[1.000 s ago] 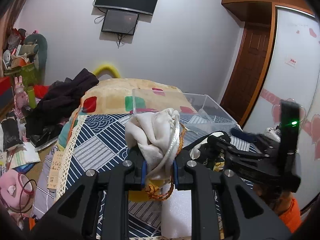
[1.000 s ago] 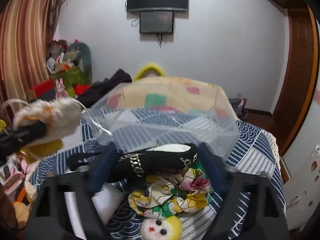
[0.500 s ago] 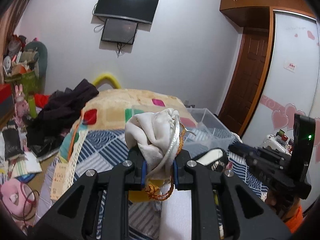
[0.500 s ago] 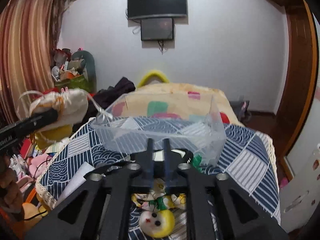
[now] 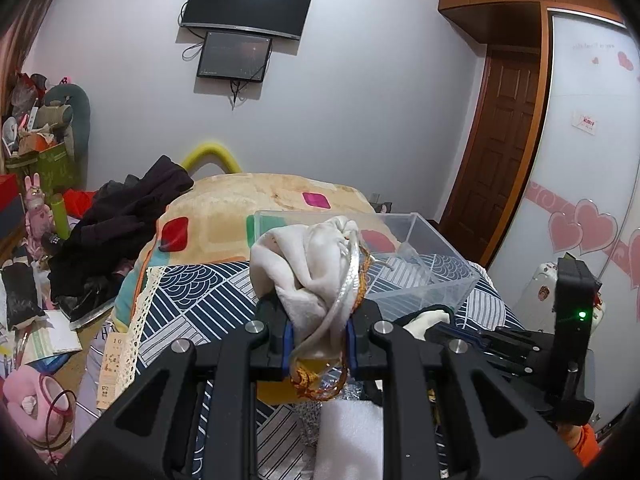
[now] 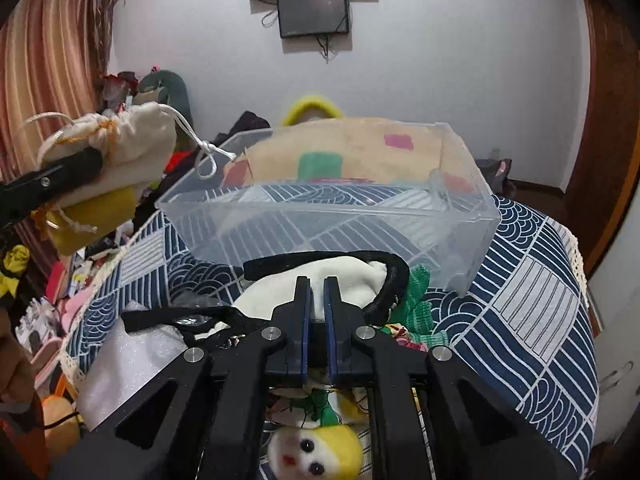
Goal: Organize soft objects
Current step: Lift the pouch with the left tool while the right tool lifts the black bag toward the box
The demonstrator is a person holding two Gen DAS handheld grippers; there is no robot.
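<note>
I am working over the bed with the navy-and-white patchwork quilt (image 6: 532, 300), which is filling most of both views. On it the clear rectangular plastic bin (image 6: 464, 216) is sitting open-topped, just beyond a heap of soft things lying nearer me. In my left gripper (image 5: 318, 338) I am pinching a cream drawstring cloth pouch (image 5: 308, 264), its silver and orange cords looping down over the blue pads; the pouch is hanging in the air to the left of the bin, above the quilt's edge, with a yellow pouch (image 6: 96, 216) dangling under it. My right gripper (image 6: 318, 312) is hovering low over the heap with its jaws pressed nearly together, and I am not able to tell from this angle whether anything is caught between them. Right in front of those jaws a white plush piece with a black braided strap (image 6: 344, 276) is lying against the bin's near wall. Beside it a white foam sheet (image 6: 128, 360) is resting on the quilt, and beneath my right gripper a small yellow-haired doll face (image 6: 312, 452) is peeking up.
</note>
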